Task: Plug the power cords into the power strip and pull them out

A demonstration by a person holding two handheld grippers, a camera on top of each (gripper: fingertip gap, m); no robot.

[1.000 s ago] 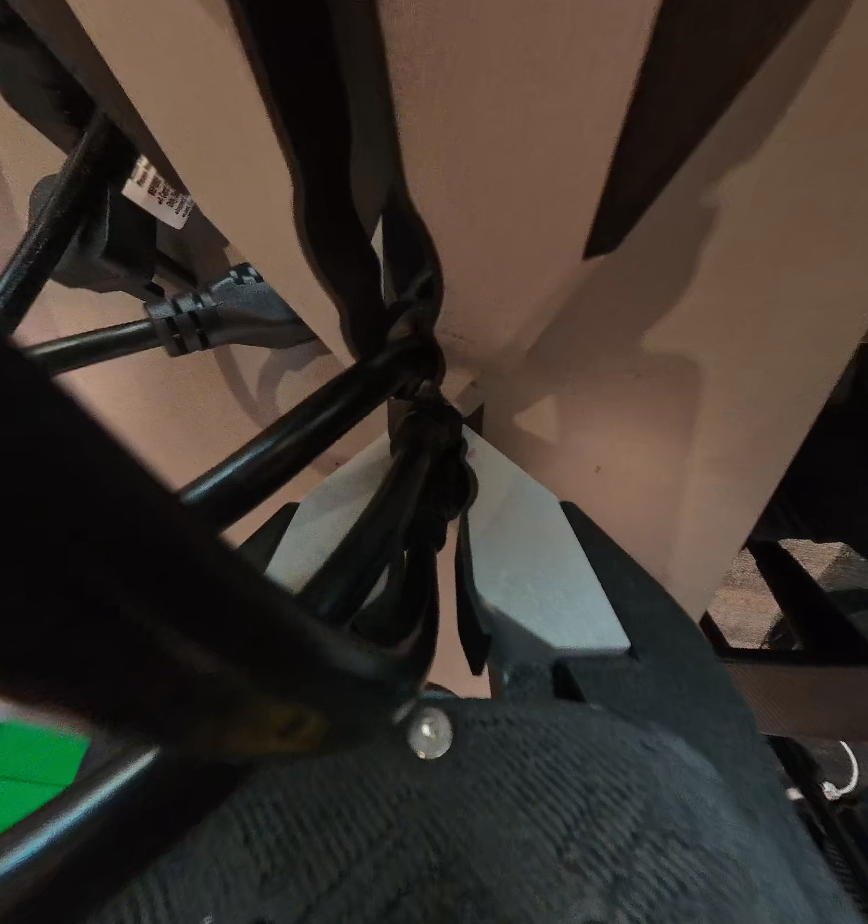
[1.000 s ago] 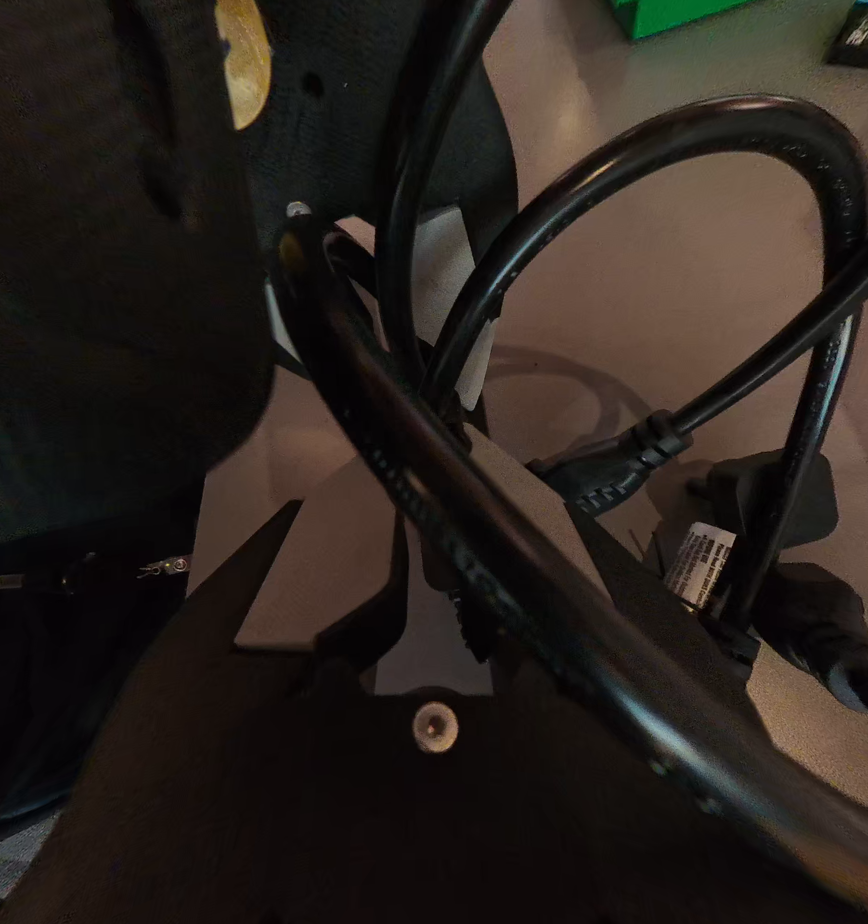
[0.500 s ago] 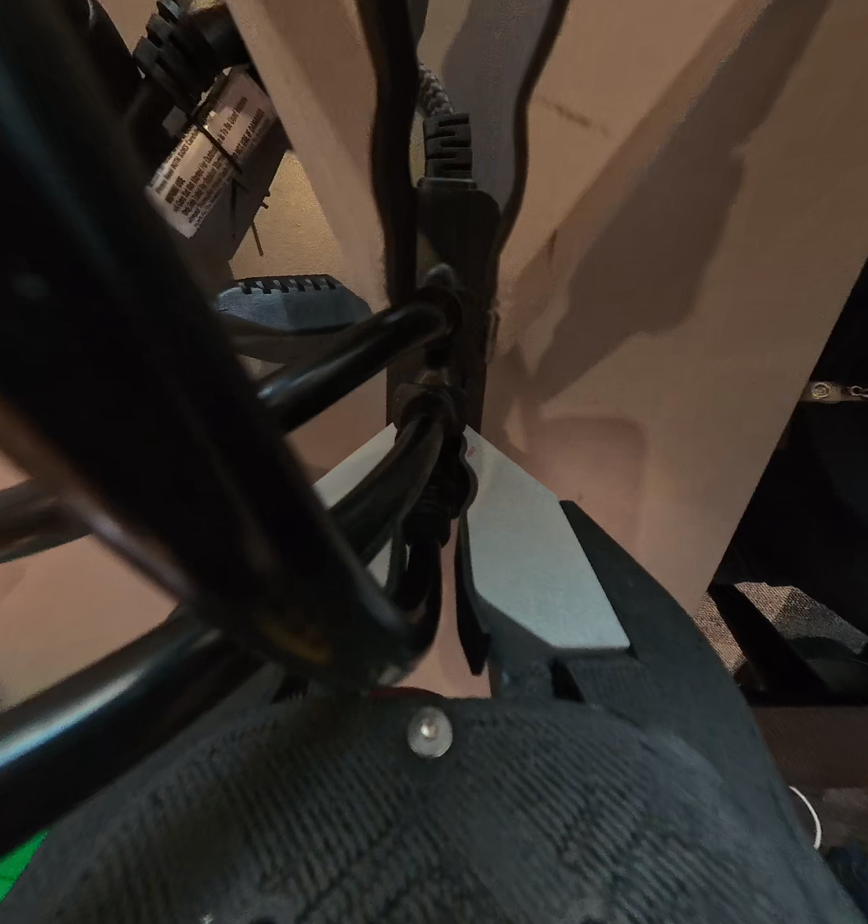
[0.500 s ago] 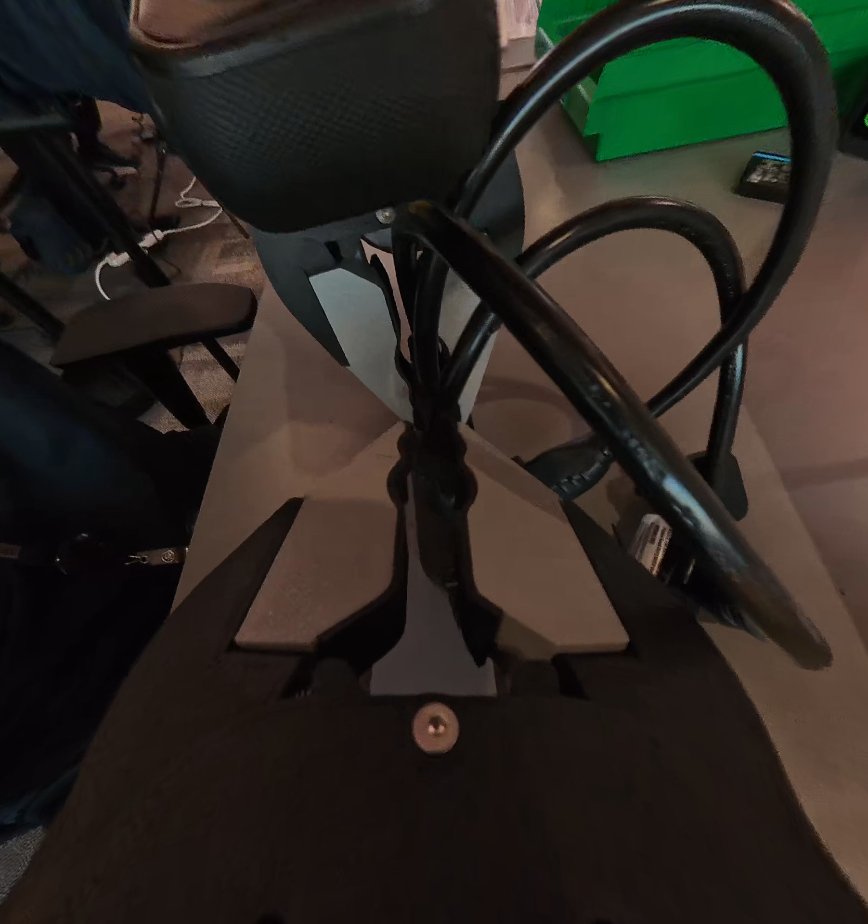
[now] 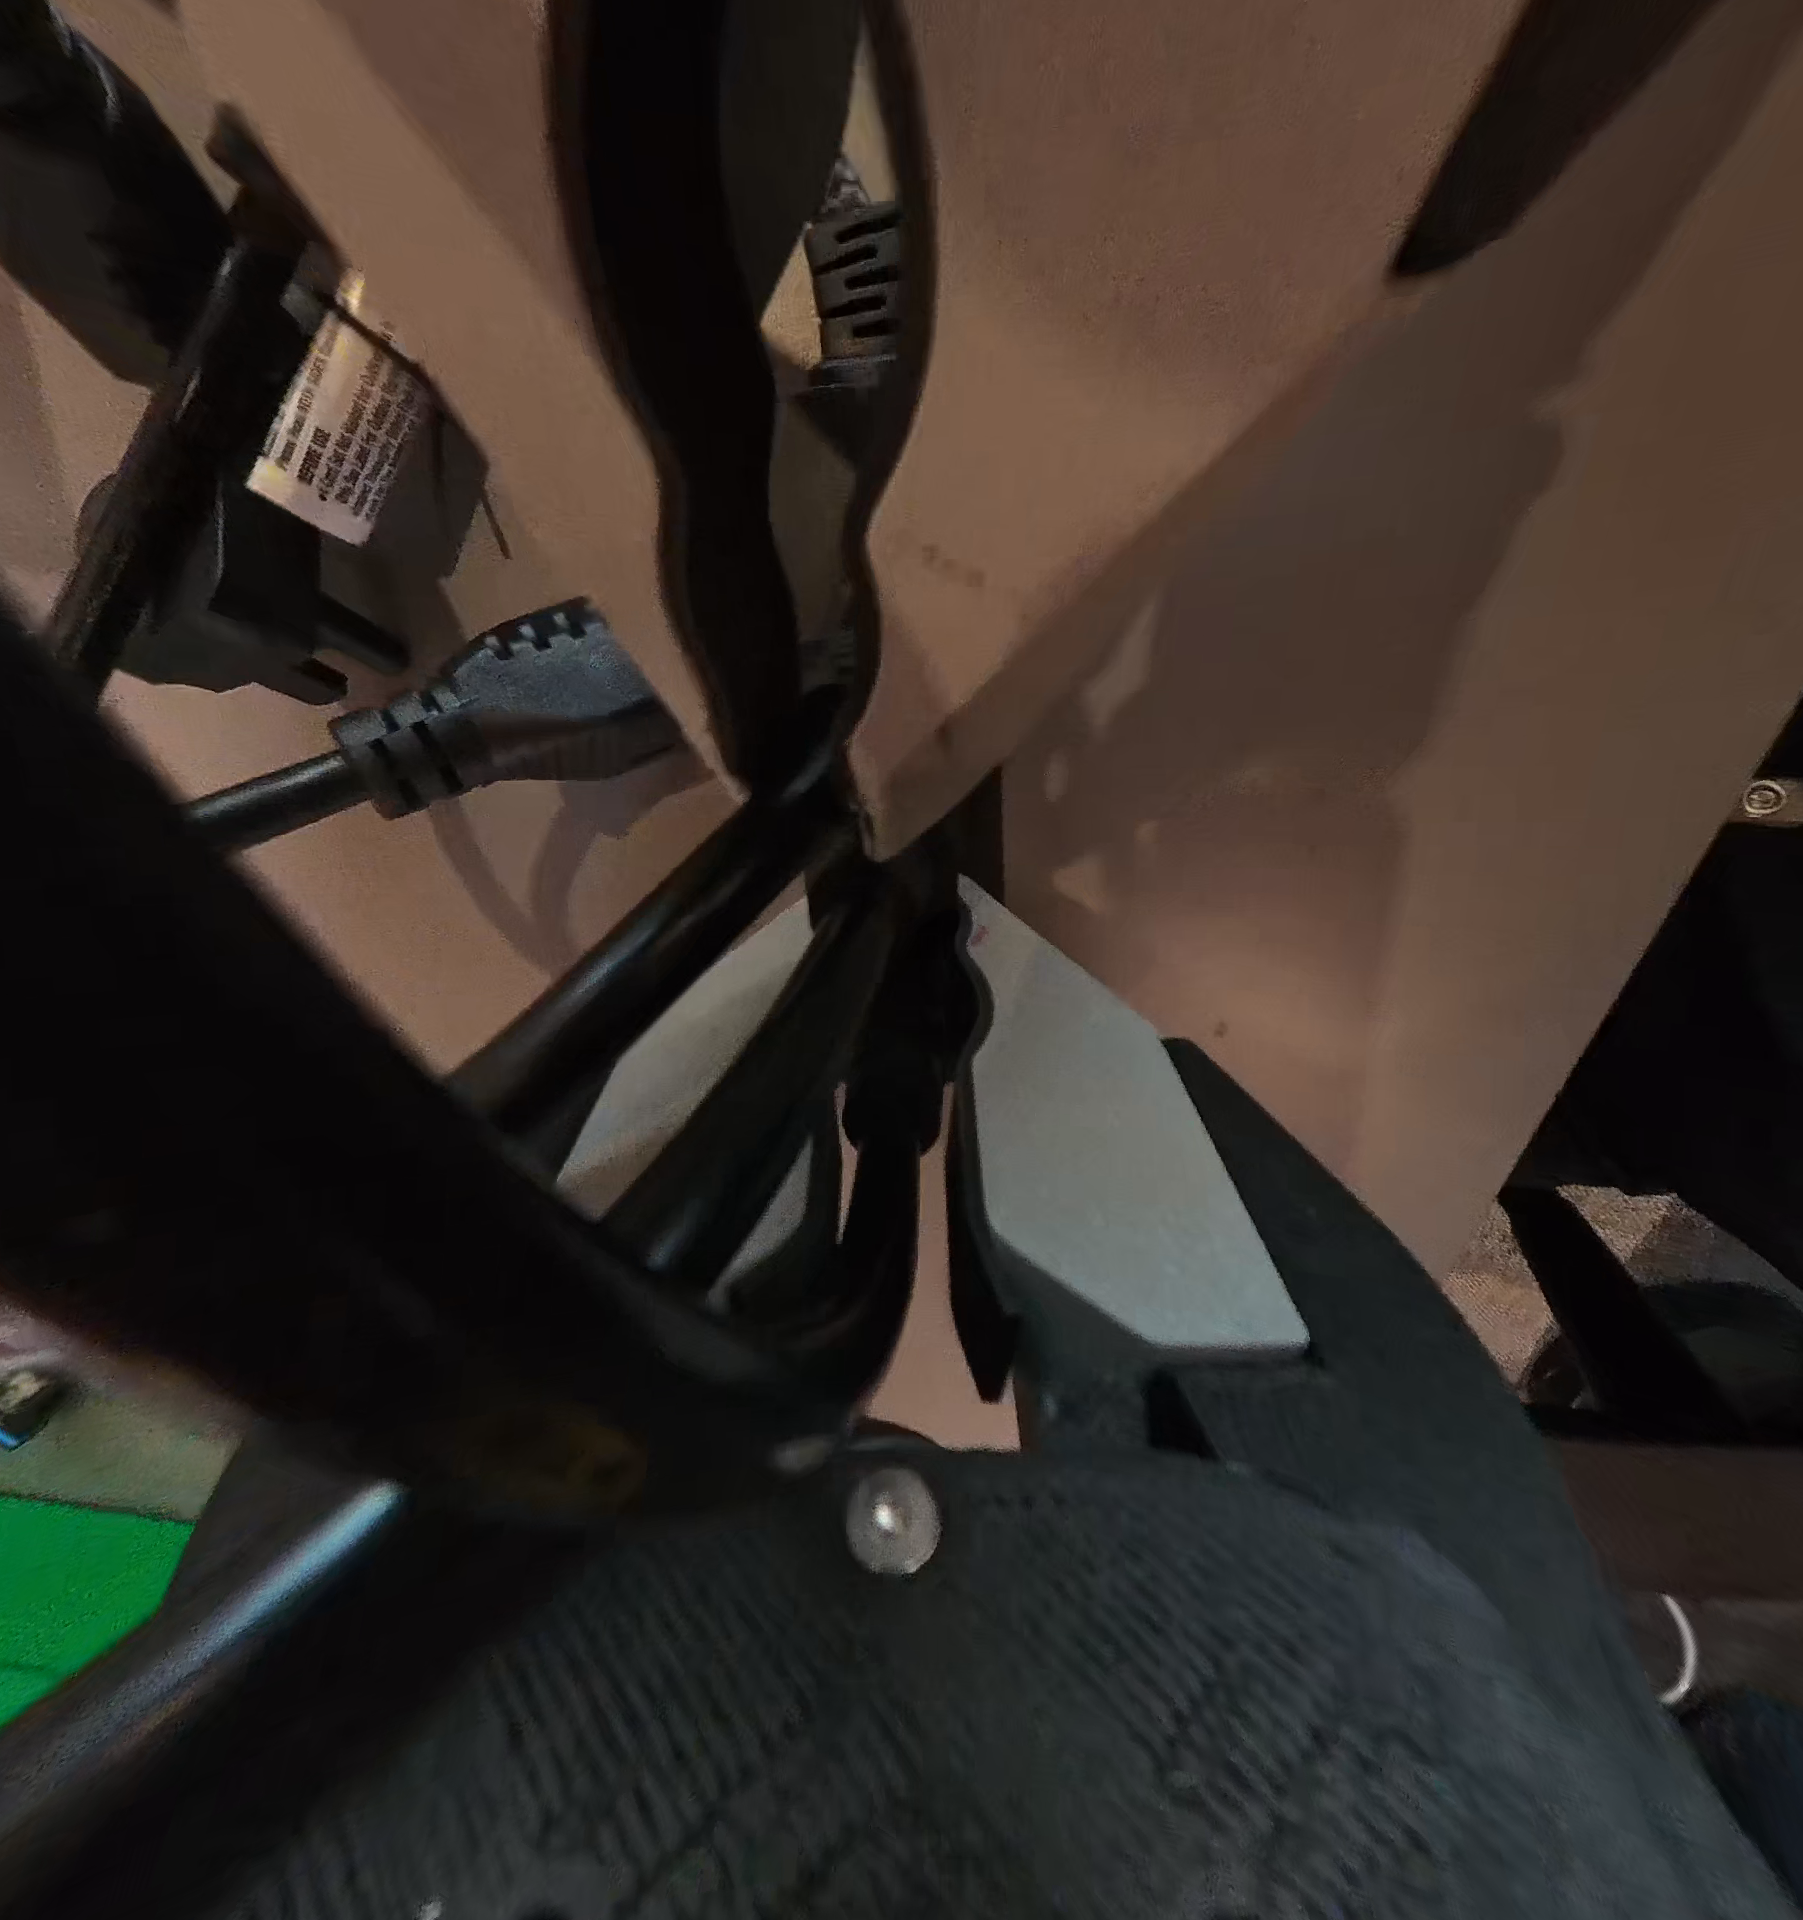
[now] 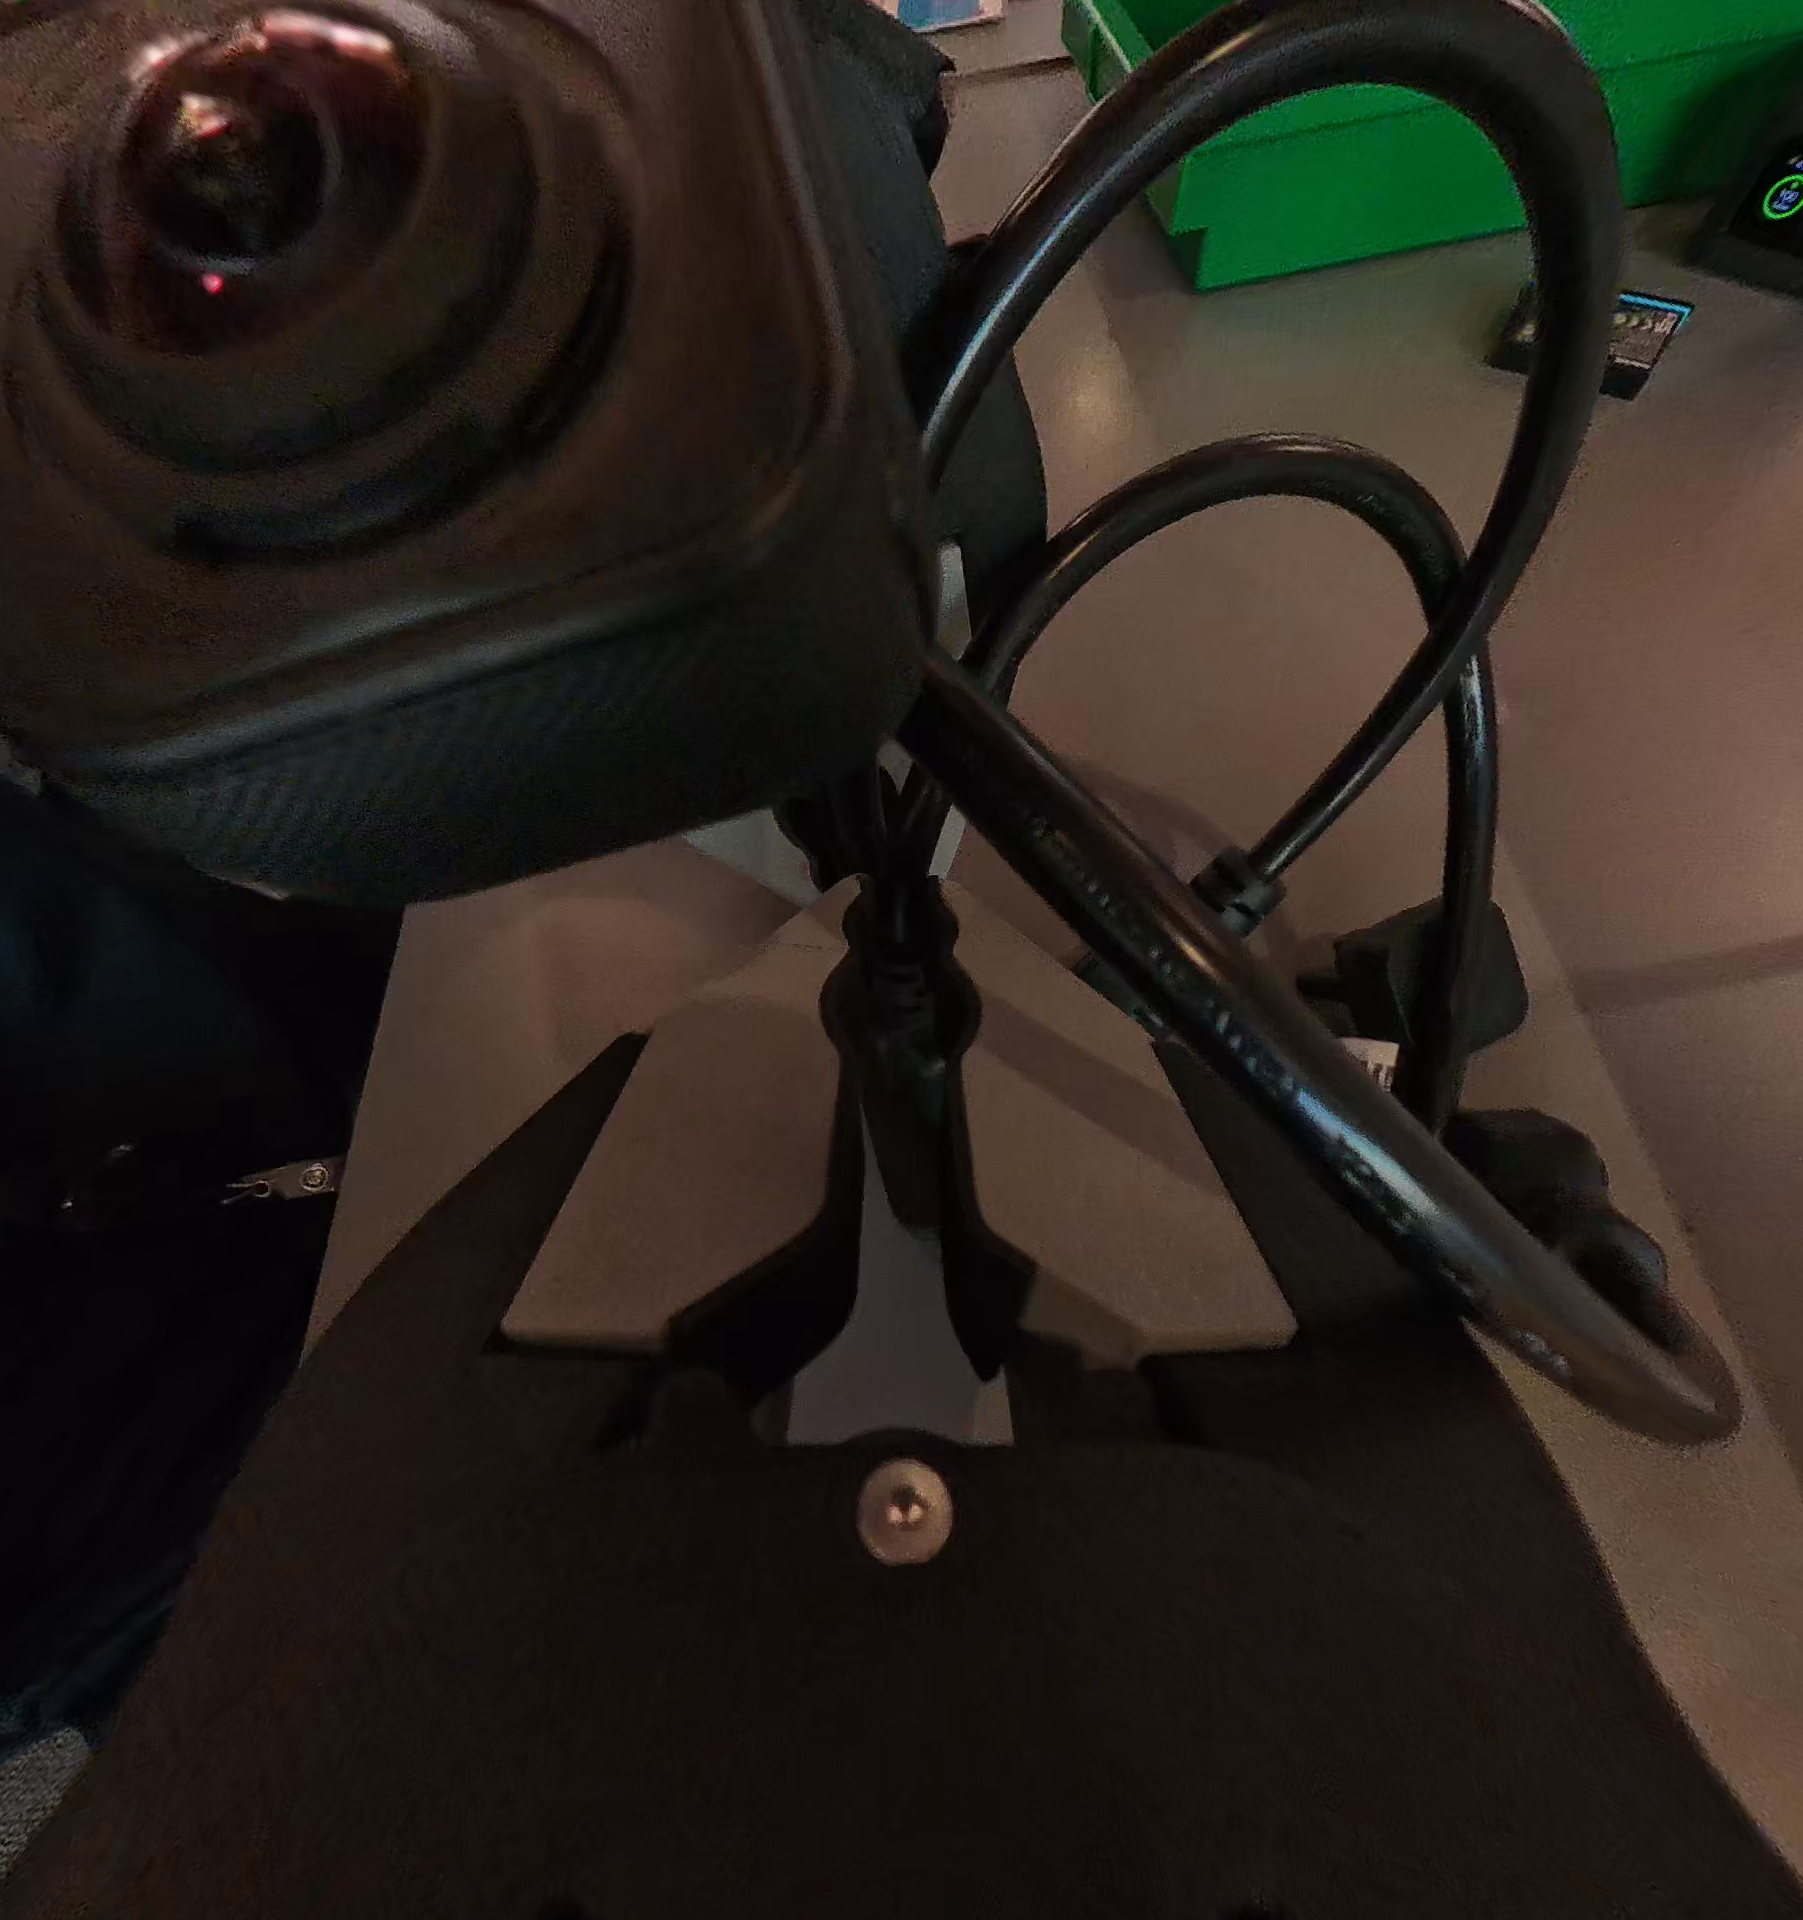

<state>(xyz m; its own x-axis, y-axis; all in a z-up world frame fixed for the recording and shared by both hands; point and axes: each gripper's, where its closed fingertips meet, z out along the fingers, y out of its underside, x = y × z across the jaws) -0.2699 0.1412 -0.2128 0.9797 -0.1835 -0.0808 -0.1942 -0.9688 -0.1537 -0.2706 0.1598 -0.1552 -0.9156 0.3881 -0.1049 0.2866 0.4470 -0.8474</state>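
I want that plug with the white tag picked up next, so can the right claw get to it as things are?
Probably not yet. The right claw is shut on the bundled black cord, and a thick cord loop crosses before the tagged plug.

Our grey-brown table (image 6: 1292, 665) and its load

On it we see black plugs (image 6: 1416, 966) at the right, a green box (image 6: 1344, 187) at the far edge, and a small lit device (image 6: 1801, 197) far right.
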